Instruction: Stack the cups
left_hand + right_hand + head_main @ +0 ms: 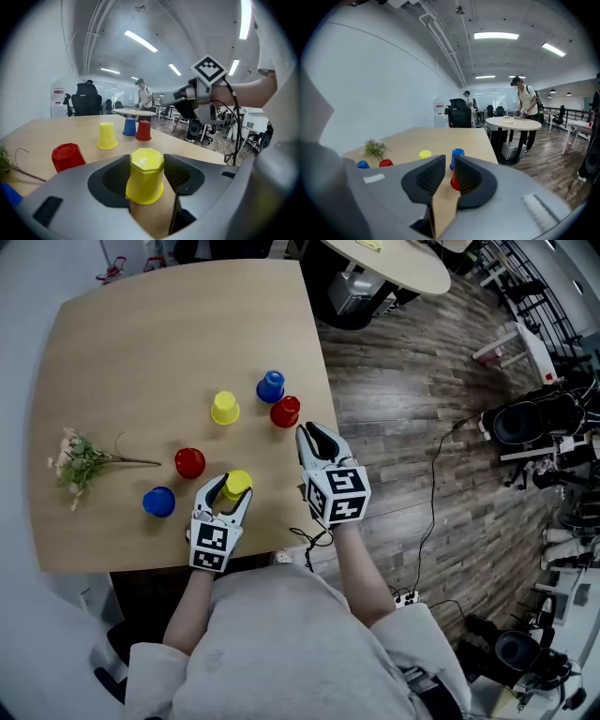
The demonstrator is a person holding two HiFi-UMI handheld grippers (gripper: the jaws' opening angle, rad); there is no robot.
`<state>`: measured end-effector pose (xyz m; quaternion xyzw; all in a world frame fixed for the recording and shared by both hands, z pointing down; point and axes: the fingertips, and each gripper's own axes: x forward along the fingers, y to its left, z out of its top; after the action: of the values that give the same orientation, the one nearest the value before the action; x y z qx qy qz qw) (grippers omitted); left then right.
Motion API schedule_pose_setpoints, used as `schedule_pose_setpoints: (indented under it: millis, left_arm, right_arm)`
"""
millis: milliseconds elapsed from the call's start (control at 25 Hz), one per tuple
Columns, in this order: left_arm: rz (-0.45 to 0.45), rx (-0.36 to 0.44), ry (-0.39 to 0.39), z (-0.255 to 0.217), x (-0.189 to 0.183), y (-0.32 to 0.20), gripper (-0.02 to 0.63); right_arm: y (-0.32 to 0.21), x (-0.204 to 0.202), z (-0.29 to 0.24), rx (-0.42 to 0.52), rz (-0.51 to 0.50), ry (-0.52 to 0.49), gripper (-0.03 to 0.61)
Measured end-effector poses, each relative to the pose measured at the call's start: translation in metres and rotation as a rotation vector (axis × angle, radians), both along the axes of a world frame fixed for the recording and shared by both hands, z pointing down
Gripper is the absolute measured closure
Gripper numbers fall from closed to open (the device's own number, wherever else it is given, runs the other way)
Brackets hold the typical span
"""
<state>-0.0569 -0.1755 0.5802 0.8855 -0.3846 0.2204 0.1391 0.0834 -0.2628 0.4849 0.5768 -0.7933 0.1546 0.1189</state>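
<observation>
The near yellow cup point(145, 177) is found upside down on the table point(141, 343), close to the near edge, with its long axis upright and its wider rim on the wood. It is bracketed by the left gripper point(231, 493), whose jaws are spread wide, one on each side of the cup. A dark gap is seen between the cup and the left-hand jaw, while the right-hand jaw lies just beside the cup's top, so the cup is judged to be enclosed but not yet clamped. The gripper is angled down from the near side, so a squeeze across the cup's sides is what the next move appears to call for.

The right gripper point(310, 432) is held near the table's right edge with its jaws only a narrow slit apart, and nothing is gripped between them. Just ahead of its tips the nearest red cup point(285, 412) is seen, with a blue cup point(271, 386) just beyond it and the far yellow cup point(224, 408) further to the left. These three are nearer to the right gripper. A second red cup point(189, 462) and a second blue cup point(158, 502) are left standing near the left gripper. No cup is stacked yet.
</observation>
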Motion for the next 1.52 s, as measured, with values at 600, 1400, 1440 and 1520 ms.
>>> schedule_pose_setpoints:
  millis: [600,1400,1440,1520]
  left_arm:
    - [0.082,-0.021,0.003,0.002,0.003,0.002,0.387]
    - [0.085,-0.005,0.003,0.004,0.011,-0.009,0.387]
    - [0.08,-0.007,0.001,0.004,0.011,-0.009,0.387]
    - [0.076,-0.009,-0.001,0.005,0.012,-0.01,0.387]
  right_arm:
    - [-0.073,0.005,0.101,-0.216,0.066,0.136,0.356]
    - [0.074,-0.051,0.096,-0.235,-0.176,0.133,0.362]
    - [0.076,-0.054,0.096,-0.235,-0.188,0.129,0.362]
    - [0.08,-0.059,0.097,-0.233,-0.207,0.126,0.362]
